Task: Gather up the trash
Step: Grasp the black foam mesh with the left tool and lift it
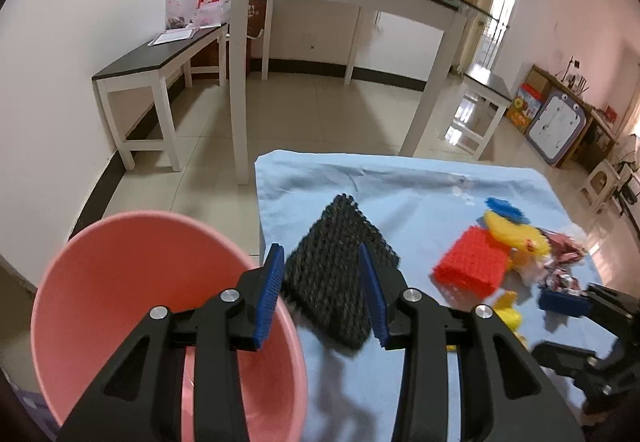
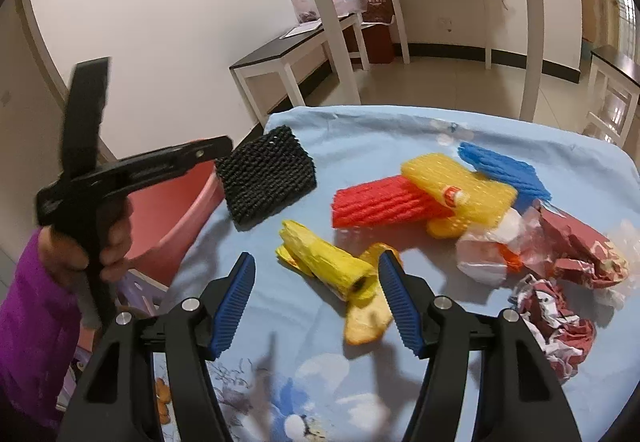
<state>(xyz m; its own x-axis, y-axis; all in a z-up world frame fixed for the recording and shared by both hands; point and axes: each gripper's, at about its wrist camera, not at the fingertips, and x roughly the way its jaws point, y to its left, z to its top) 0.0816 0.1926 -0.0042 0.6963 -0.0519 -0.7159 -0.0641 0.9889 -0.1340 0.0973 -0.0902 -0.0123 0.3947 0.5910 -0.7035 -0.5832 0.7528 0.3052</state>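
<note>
Task barely started, by the look of it. Pink bin (image 1: 132,306) stood just off the left edge of the blue-covered table (image 1: 400,178); the part of its inside in view showed no trash, though its bottom was hidden behind the gripper.

Left gripper (image 1: 324,294): jaws wide open, gripping nothing, with the black foam net (image 1: 340,282) framed between the fingers but still lying on the cloth near the table's bin-side edge. Whether the pads touched it could not be told.

Right gripper (image 2: 316,302): jaws wide open, empty, hovering over a yellow foam net (image 2: 328,266).

Still on the table: red foam net (image 2: 376,202), a second yellow net (image 2: 456,182), blue net (image 2: 500,170), white wrapper (image 2: 484,258), crumpled red paper (image 2: 560,326).

Judgement: every visible piece remained uncollected; the black net looked first in line, given its closeness to the bin.
</note>
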